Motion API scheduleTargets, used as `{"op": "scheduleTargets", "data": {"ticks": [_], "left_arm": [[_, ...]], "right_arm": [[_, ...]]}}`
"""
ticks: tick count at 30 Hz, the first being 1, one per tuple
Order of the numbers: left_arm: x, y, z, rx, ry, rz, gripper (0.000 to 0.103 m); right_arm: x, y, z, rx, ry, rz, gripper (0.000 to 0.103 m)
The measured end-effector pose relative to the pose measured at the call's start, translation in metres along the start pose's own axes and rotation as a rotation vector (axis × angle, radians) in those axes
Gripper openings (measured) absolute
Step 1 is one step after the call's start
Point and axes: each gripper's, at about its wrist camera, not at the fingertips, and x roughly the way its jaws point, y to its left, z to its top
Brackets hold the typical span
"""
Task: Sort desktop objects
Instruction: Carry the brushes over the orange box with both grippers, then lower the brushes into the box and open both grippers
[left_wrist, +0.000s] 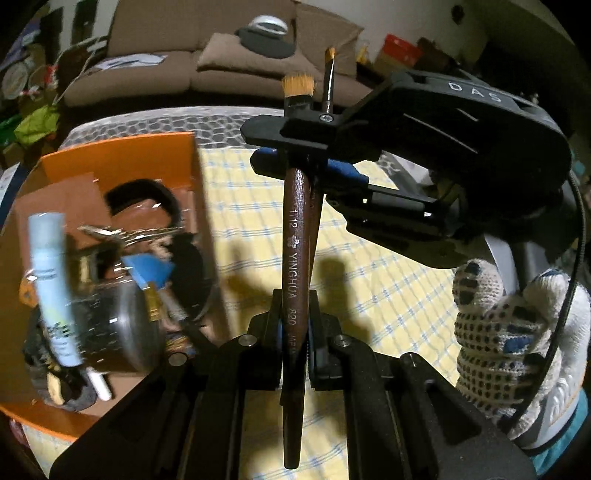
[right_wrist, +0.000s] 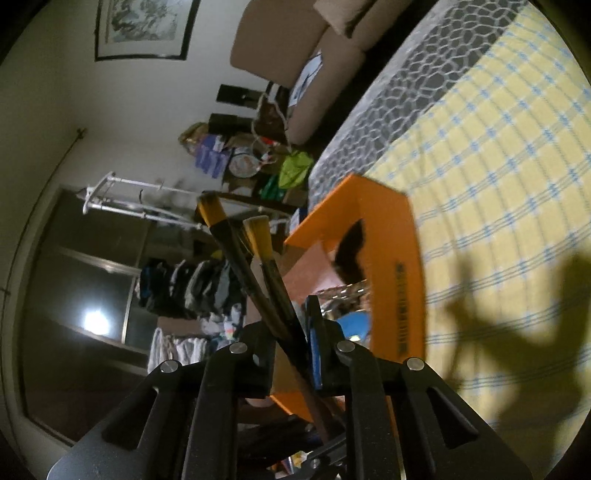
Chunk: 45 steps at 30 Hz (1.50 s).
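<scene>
Both grippers, left (left_wrist: 295, 328) & right (left_wrist: 295, 144), pinch the 2 brushes (left_wrist: 297, 221), which stand tall, w/ the orange box (left_wrist: 122, 158) just to the left.

A yellow checked cloth (left_wrist: 388, 295) covers the table; an orange box (left_wrist: 122, 158) sits on it

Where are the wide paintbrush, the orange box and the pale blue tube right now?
wide paintbrush (left_wrist: 295, 236): left wrist view, brown handle by the printed lettering.
orange box (right_wrist: 391, 236): right wrist view, outer side wall.
pale blue tube (left_wrist: 51, 280): left wrist view, middle of the body, blurred.
</scene>
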Motion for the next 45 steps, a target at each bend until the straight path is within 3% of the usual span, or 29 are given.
{"op": "scheduleTargets", "data": {"ticks": [9, 19, 21, 31, 41, 43, 45], "left_arm": [[-0.022, 0.056, -0.014, -0.089, -0.01, -0.005, 0.009], [-0.022, 0.103, -0.009, -0.141, -0.003, -0.015, 0.01], [-0.023, 0.109, -0.004, -0.169, -0.009, -0.046, 0.009], [0.013, 0.101, 0.011, -0.219, 0.023, -0.125, 0.009], [0.038, 0.096, 0.01, -0.223, 0.036, -0.081, 0.009], [0.037, 0.096, 0.01, -0.222, 0.027, -0.073, 0.009], [0.036, 0.099, 0.01, -0.232, 0.022, -0.062, 0.01]], "right_arm": [[0.063, 0.018, -0.018, -0.021, 0.098, 0.003, 0.013], [0.104, 0.009, -0.022, 0.034, 0.098, 0.029, 0.014], [0.109, 0.007, -0.021, 0.038, 0.099, 0.022, 0.014], [0.092, -0.003, -0.013, -0.017, 0.072, -0.1, 0.014], [0.1, -0.008, -0.013, -0.112, 0.058, -0.287, 0.018], [0.101, -0.007, -0.014, -0.128, 0.055, -0.298, 0.022], [0.1, -0.003, -0.015, -0.148, 0.041, -0.313, 0.036]]}}
